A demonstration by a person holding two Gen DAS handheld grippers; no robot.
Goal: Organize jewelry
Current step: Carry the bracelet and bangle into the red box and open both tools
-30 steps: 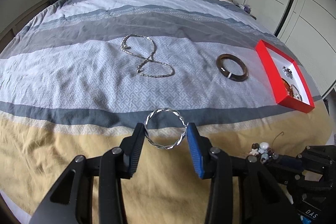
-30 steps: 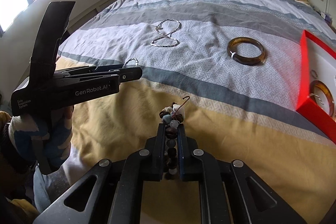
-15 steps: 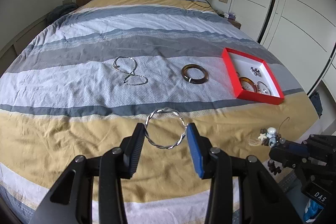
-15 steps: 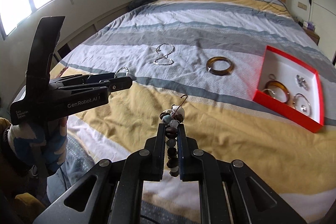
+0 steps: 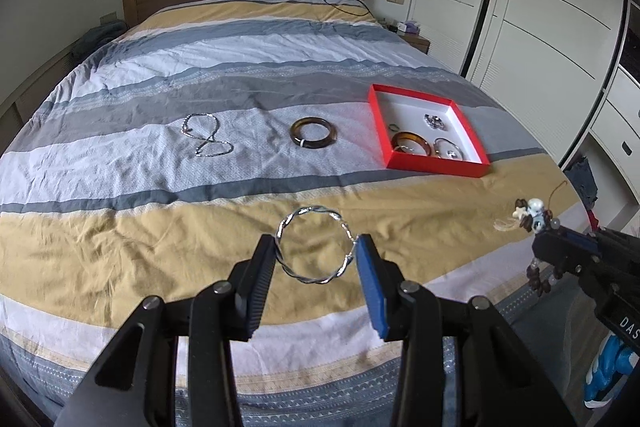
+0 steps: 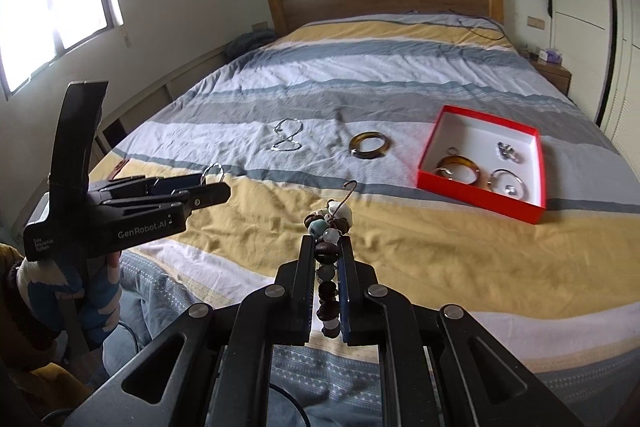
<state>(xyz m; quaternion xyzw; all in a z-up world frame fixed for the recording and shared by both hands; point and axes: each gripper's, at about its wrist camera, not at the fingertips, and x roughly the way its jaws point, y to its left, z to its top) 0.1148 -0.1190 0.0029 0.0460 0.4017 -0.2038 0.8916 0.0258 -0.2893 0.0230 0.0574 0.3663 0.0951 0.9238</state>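
A striped bed [image 5: 168,227] fills both views, seen from its foot end. The left gripper [image 5: 316,259] is raised over the yellow stripe, its jaws clamped on opposite sides of a twisted silver bangle [image 5: 315,245], which sits upright between them. The right gripper [image 6: 326,251] is pressed tight on a bead string [image 6: 329,227] of brown, white and pale blue beads, with a thin wire hook sticking up at its top. On the pale band of the bed lie a silver chain [image 5: 207,135] in a figure-eight and, well apart to its right, a brown bangle [image 5: 313,133]. Further right sits a red tray [image 5: 436,169] holding an amber bangle [image 5: 411,143] and what look like several small silver pieces, too small to name.
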